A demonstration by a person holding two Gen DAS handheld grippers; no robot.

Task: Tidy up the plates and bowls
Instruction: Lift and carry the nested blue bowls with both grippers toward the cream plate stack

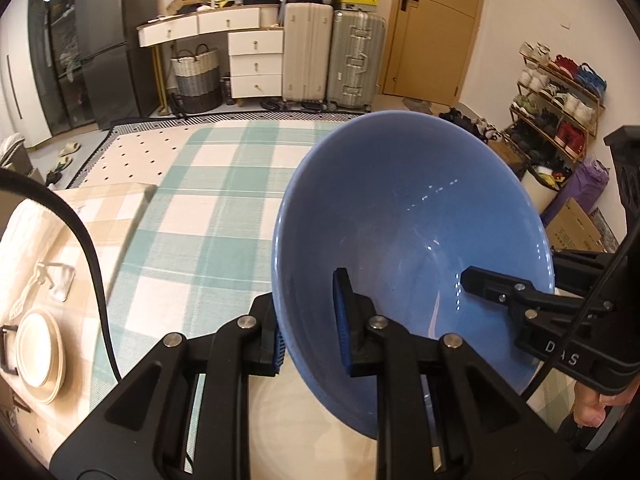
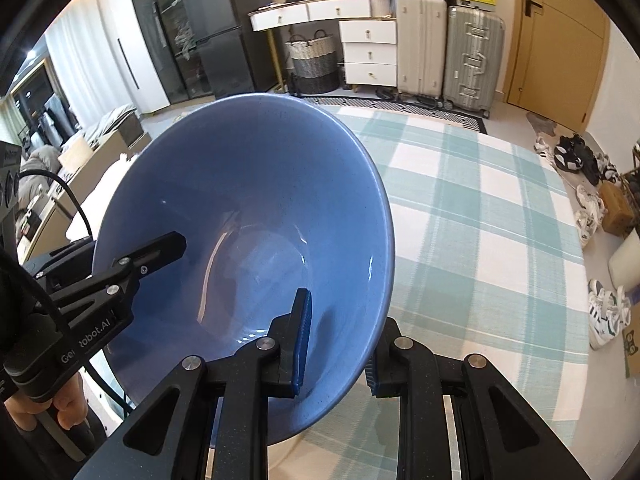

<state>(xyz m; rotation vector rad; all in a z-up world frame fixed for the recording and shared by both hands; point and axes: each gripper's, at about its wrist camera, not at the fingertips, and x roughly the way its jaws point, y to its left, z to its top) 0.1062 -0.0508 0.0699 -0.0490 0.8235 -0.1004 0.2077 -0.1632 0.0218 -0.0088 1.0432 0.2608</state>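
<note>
Item: bowl (image 1: 412, 240), blue, deep, held tilted in the air over a checked cloth (image 1: 208, 216).

Holders: left claw (image 1: 310, 344), narrow, clamped on the bowl's near-left rim, one pad inside the wall and one outside. Right claw (image 2: 338, 344), narrow, clamped likewise on the near-right rim. Each claw shows in the other's view, reaching in from the side with one finger inside the bowl.

Step in hand, as judged: a two-claw carry of the bowl toward a stacking place; not yet set down.

Next move, as judged: keep both grips matched so the rim does not twist, level the bowl, lower it onto its place, then let go one claw at a time.

Left view only: plates (image 1: 40, 356), cream, stacked at the left edge on a beige checked surface, well apart from the bowl; a likely destination area. Farther off, a shoe rack (image 1: 560, 100) by the right wall.

Right view only: the cloth's bare right half; loose shoes (image 2: 592, 208) on the floor beyond its right edge; curtains (image 2: 84, 52) far left.

Both views, far: drawers (image 1: 256, 60), suitcases (image 1: 332, 56), door (image 1: 436, 28).
</note>
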